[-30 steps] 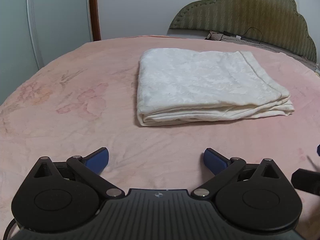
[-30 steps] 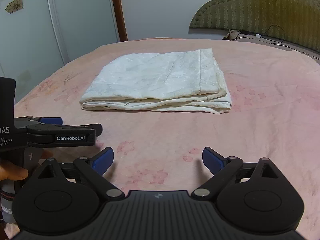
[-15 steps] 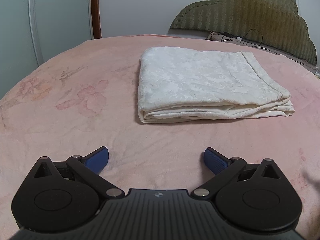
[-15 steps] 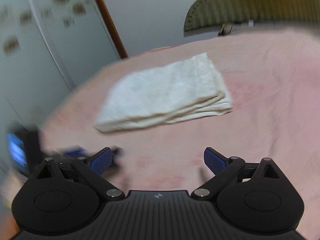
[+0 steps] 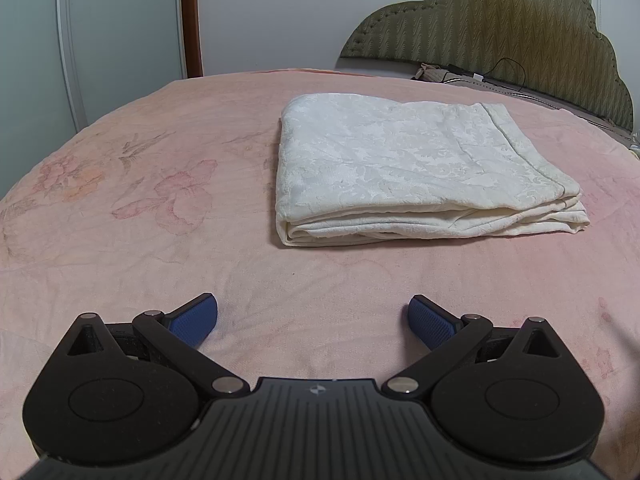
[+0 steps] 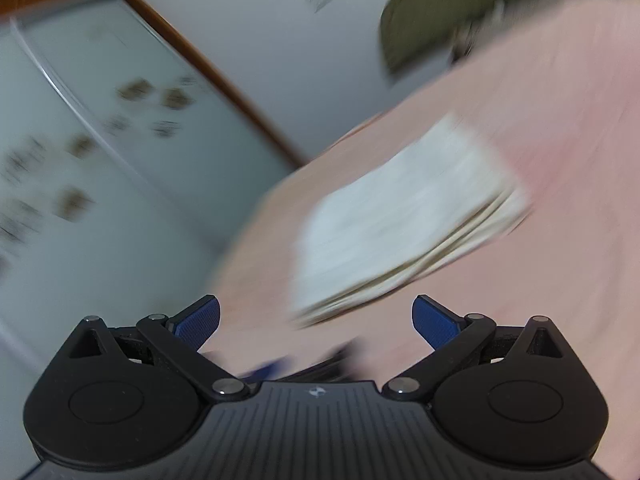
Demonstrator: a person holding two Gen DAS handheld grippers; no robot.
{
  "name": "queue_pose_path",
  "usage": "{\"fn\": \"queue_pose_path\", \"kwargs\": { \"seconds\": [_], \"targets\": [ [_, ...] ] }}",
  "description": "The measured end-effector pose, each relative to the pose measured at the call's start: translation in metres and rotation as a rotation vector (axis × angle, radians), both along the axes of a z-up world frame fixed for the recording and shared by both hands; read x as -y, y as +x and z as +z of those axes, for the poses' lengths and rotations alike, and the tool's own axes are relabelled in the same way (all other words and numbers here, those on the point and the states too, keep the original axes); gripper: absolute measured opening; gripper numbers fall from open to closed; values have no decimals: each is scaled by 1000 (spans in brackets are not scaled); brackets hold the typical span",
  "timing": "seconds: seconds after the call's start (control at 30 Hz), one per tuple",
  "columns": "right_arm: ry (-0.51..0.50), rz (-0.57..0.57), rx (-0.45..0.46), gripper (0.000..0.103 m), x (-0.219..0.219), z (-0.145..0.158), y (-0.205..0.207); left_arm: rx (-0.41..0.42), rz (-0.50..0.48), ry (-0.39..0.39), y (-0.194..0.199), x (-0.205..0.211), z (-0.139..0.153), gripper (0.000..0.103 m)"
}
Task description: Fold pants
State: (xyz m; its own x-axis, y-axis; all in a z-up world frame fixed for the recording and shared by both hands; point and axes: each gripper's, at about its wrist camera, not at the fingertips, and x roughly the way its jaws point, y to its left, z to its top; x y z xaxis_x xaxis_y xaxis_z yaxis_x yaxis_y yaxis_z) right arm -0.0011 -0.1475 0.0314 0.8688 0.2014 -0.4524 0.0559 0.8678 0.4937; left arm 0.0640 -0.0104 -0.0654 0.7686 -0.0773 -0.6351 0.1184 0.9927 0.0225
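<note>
Blue pads: left tongs (image 5: 313,318) spread wide and empty, low centre of the frame.
Right tongs (image 6: 316,320): also apart, empty; that view is tilted and blurred.
Pants (image 5: 424,172): cream, folded into a flat stack on the pink bed (image 5: 140,240), mid-frame, right of centre.
Bearing: ahead of both tongs, well apart, long axis across the frame.
Nearer hand: cannot tell.
</note>
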Motion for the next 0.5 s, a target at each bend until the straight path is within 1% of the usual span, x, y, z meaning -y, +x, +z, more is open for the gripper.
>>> {"fn": "queue_pose_path", "kwargs": {
  "seconds": [0.03,0.07,0.1,0.13,0.2,0.23,0.27,0.33,0.4,0.43,0.5],
  "targets": [
    [-111,-45,-25,103,-2,-8,6,0,0,0,0,0,0,103],
    [-188,-67,-56,103,-4,-18,12,0,0,0,0,0,0,103],
    [-238,-70,-83,103,-4,-30,18,0,0,0,0,0,0,103],
    [-255,-57,-103,103,-4,-40,24,0,0,0,0,0,0,103],
    [-253,-22,-159,103,-5,-57,35,0,0,0,0,0,0,103],
    [-261,-10,-171,103,-8,-63,38,0,0,0,0,0,0,103],
    [-283,-5,-168,103,-11,-67,40,0,0,0,0,0,0,103],
    [-375,1,-154,103,-23,-73,40,0,0,0,0,0,0,103],
    [-446,11,-172,103,-34,-76,43,0,0,0,0,0,0,103],
    [-462,19,-173,103,-37,-76,43,0,0,0,0,0,0,103],
    [-450,27,-170,103,-34,-78,42,0,0,0,0,0,0,103]
  ]
}}
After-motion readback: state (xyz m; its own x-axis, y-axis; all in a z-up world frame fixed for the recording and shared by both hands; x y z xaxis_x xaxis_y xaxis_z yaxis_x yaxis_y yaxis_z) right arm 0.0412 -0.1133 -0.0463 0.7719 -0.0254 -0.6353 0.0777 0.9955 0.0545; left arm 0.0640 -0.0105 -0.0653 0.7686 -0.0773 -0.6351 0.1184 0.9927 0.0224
